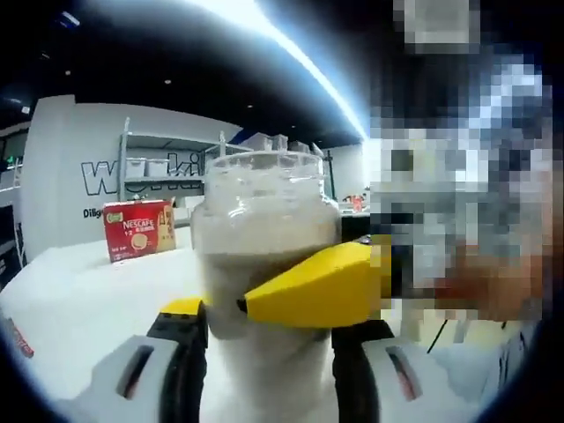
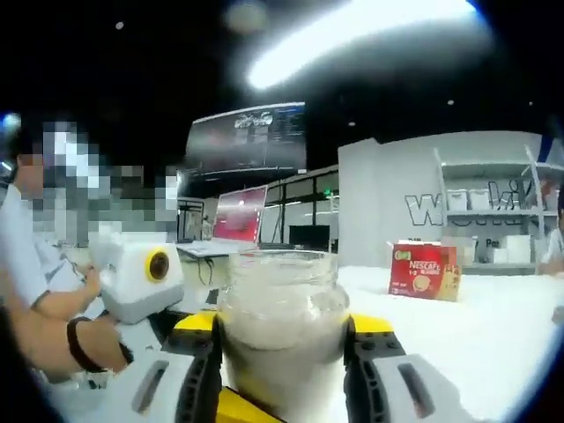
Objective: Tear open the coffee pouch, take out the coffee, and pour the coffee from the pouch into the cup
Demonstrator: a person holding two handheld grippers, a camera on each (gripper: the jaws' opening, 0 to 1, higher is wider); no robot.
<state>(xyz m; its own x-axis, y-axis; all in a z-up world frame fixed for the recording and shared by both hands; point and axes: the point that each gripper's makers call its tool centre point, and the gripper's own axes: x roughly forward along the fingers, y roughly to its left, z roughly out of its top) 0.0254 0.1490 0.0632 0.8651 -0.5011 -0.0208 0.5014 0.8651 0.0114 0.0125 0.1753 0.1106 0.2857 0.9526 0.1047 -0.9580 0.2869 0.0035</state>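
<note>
A: Bench [image 1: 79, 300] white, red coffee box [image 1: 138, 229] standing well behind. Glass jar [image 1: 264, 256] upright, part-filled with pale powder.

B: Tools?

A: Left tool [image 1: 264, 370] and right tool [image 2: 282, 379] each have jaws flanking the jar from opposite sides; contact probable, not certain. Pouch location: cannot tell.
</note>
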